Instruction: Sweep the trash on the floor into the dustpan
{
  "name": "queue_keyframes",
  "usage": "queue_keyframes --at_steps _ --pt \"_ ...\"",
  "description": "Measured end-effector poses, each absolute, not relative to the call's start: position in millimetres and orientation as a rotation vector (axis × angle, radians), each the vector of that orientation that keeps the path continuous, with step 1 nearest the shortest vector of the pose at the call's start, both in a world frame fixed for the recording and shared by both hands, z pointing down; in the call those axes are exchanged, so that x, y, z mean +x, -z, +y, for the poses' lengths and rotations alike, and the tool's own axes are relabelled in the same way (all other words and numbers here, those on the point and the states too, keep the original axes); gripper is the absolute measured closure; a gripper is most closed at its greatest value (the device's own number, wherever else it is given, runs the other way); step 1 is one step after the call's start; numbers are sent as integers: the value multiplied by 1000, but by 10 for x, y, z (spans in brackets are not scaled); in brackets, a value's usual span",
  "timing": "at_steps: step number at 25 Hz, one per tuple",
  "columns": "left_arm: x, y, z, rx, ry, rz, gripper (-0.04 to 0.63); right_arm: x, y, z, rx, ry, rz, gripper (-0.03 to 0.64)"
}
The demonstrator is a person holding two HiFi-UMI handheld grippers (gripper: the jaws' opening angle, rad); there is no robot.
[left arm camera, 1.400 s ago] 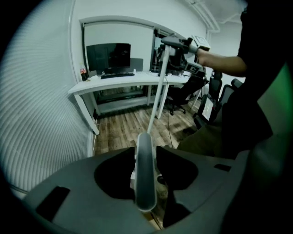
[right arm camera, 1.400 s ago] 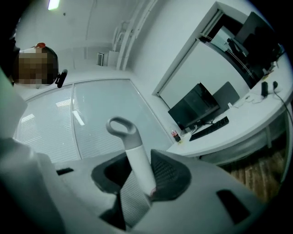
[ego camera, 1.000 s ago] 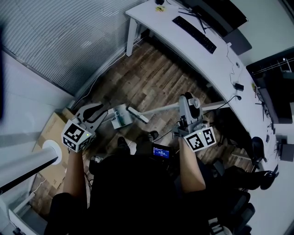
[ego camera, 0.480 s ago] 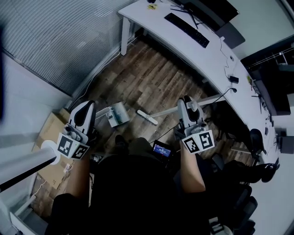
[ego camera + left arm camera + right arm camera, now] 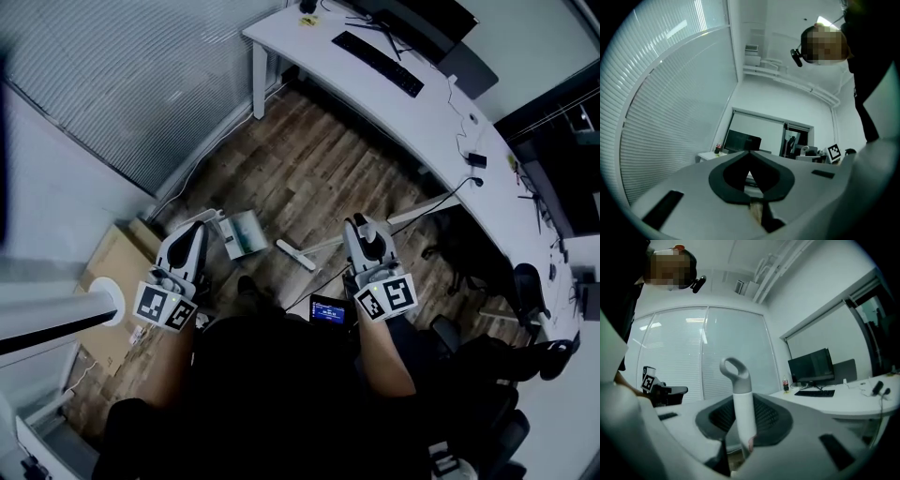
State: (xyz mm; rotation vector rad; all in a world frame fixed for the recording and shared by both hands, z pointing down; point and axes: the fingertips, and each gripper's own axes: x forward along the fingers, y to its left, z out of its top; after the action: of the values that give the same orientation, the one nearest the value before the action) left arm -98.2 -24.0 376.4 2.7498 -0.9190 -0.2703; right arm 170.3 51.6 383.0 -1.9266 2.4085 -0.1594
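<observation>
While right gripper (image 5: 363, 234) pinches broom handle (image 5: 740, 401), left gripper (image 5: 752, 180) pressed together, dustpan (image 5: 242, 232) near blinds (image 5: 122, 84), floor (image 5: 319, 159) reaching desk (image 5: 412, 103).

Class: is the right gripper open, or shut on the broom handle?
Shut on it: the right gripper presses its fingers on the white broom handle, which rises between them.

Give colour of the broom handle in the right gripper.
Broom handle white, grey loop end; best in right gripper view.
</observation>
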Motion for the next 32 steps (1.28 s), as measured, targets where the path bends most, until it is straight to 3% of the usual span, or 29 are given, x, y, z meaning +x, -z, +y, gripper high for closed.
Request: queue_keyframes --at_steps 14,32 --pt "-779 -3965 805 2737 158 -1010 600 1564 -3993 1207 -1831 262 2493 532" --pt "-644 -4170 1247 2779 12 -1053 600 1661 -4198 1720 -1808 284 2538 531"
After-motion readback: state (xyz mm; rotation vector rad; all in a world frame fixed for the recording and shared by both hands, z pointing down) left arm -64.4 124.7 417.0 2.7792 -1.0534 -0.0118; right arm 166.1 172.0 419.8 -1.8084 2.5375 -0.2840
